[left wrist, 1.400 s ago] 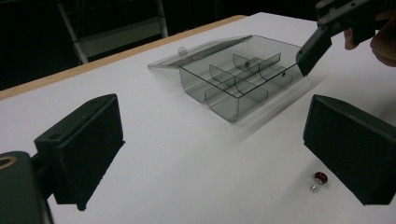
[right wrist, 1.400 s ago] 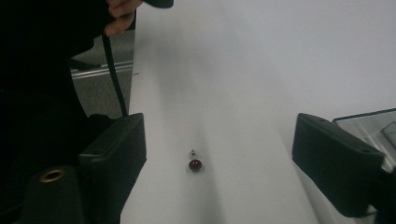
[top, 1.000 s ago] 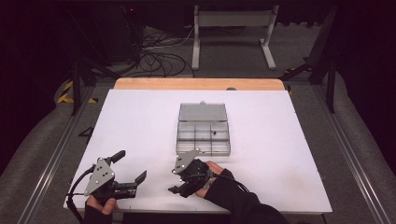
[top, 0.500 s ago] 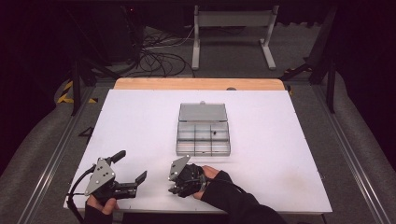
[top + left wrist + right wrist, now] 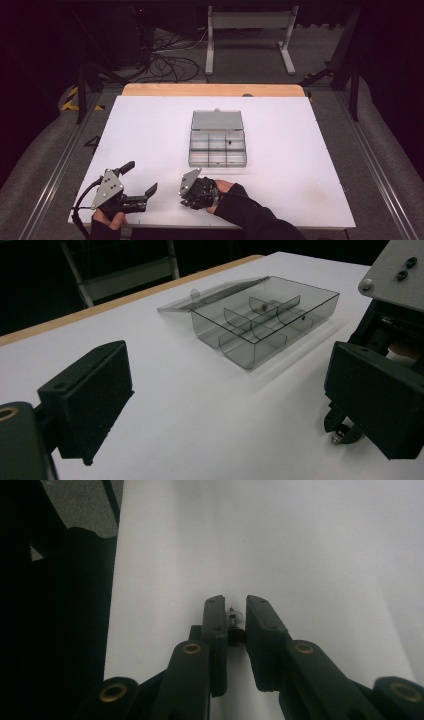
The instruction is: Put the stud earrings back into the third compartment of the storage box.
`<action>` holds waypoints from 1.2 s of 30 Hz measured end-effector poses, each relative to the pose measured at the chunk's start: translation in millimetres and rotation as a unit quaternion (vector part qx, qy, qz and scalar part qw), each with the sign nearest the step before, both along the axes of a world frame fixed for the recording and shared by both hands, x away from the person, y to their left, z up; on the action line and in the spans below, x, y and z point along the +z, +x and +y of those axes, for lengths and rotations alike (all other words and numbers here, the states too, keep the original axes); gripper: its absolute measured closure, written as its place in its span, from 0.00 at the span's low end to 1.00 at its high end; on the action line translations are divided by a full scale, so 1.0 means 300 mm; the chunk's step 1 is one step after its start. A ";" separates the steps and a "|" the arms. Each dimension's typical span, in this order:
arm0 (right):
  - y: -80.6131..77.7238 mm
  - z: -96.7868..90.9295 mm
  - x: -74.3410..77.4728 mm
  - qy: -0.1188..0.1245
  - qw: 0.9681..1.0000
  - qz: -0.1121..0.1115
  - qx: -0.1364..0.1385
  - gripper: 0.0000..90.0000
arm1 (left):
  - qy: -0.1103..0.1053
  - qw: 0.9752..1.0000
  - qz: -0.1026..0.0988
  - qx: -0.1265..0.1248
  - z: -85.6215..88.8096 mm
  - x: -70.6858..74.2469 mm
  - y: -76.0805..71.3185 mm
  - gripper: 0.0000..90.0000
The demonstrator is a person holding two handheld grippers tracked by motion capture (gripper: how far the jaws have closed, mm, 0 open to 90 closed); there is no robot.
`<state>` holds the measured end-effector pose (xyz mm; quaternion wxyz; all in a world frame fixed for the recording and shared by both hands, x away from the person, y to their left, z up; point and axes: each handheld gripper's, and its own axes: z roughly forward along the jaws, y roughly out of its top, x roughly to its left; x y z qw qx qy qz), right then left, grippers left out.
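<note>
At the counter's (image 5: 150, 130) near edge, the right tongs (image 5: 235, 625) have just closed on a small screw (image 5: 233, 616); the left tongs (image 5: 225, 405) gape wide, just beside, holding nothing

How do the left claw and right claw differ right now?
The left claw stands wide open with nothing between its jaws; the right claw has just been closing and is shut on a small metal part. In the high view the left claw points toward the table's middle, while the right claw tips down at the white table. Both sit near the table's near edge.
</note>
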<state>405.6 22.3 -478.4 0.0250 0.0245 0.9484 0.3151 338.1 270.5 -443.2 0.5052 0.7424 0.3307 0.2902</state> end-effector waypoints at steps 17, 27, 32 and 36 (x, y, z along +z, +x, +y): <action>-0.004 -0.026 0.058 0.017 1.000 -0.018 -0.006 0.89 | 0.001 1.000 -0.001 -0.002 0.002 0.001 0.000 0.06; 0.006 -0.078 0.137 0.043 0.998 -0.028 -0.020 0.89 | 0.002 1.000 -0.001 -0.001 0.001 0.001 0.000 0.06; 0.005 -0.091 0.161 0.053 0.998 -0.034 -0.024 0.89 | 0.000 1.000 0.000 -0.001 0.000 0.001 -0.001 0.06; 0.013 -0.104 0.175 0.058 0.997 -0.038 -0.031 0.89 | 0.000 1.000 0.000 -0.001 0.001 0.001 -0.001 0.06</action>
